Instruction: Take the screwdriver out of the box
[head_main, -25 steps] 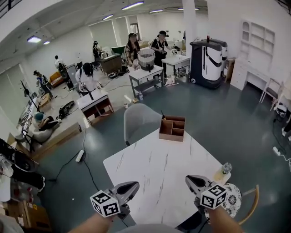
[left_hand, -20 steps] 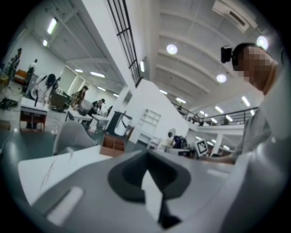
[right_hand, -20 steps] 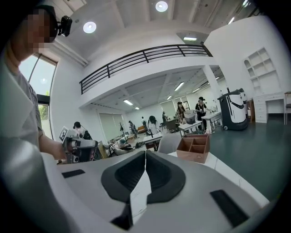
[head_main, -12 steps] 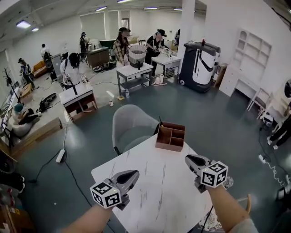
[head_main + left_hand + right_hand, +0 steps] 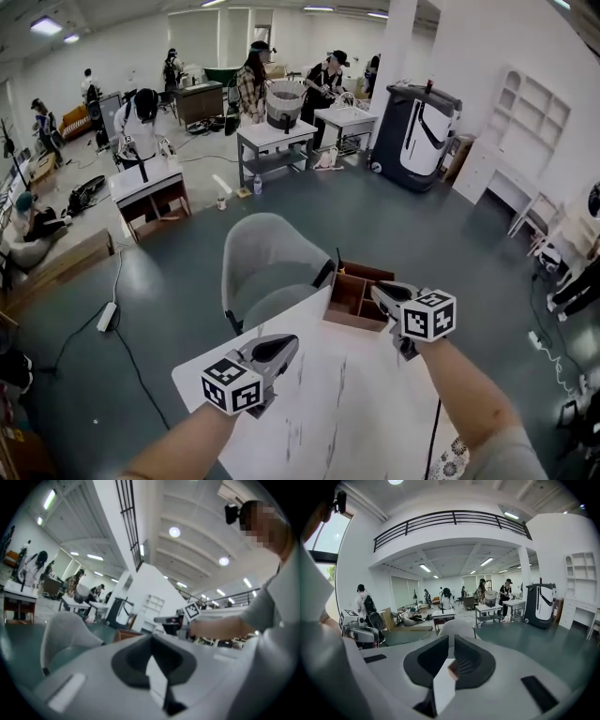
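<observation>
The right tool has its jaws drawn almost together, with only a slit between them and nothing in it. Through that slit, in the right gripper view, a brown corner of the box shows. From the head view this tool hangs over the box's right side; whether it touches the rim cannot be told. The left tool has its jaws closed tip to tip and is empty. It is held over the left part of the white marbled bench, well apart from the box.

The box is open-topped wood with dividers and sits at the bench's far edge. The screwdriver is in it – a thin dark shaft standing up from the far left corner. A grey chair stands just beyond that edge.
</observation>
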